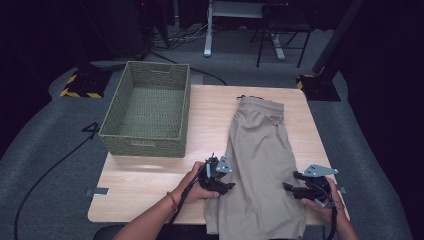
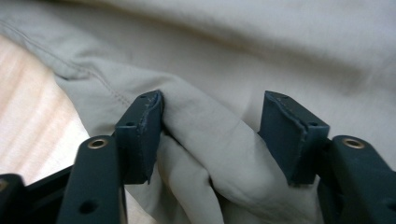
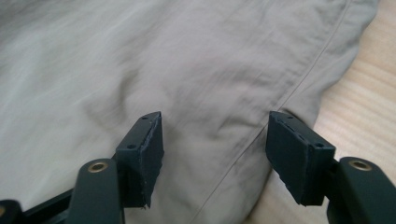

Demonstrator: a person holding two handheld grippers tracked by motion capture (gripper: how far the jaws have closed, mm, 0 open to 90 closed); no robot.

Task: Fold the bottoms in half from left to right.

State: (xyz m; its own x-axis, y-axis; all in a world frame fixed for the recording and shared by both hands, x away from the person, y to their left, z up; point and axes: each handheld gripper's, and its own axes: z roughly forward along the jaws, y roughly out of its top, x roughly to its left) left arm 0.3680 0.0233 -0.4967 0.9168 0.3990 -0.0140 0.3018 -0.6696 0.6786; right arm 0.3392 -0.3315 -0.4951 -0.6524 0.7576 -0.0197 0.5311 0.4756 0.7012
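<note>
Beige shorts (image 1: pixel 260 150) lie flat on the wooden table (image 1: pixel 210 115), waistband at the far end and leg hems toward me. My left gripper (image 1: pixel 226 184) is at the shorts' left edge near the hem. In the left gripper view, a bunched fold of the cloth (image 2: pixel 219 149) bulges up between the jaws of that gripper (image 2: pixel 212 135); it touches one pad (image 2: pixel 144 135) and stands apart from the other. My right gripper (image 1: pixel 290 181) rests at the right edge. Its jaws (image 3: pixel 215 149) stand open astride the side seam of the shorts (image 3: pixel 140 56).
A green woven basket (image 1: pixel 145 145) stands on the table's far left, with nothing in it. Bare wood lies between the basket and the shorts, and along the front left. Beyond the table are grey floor, cables and desk legs.
</note>
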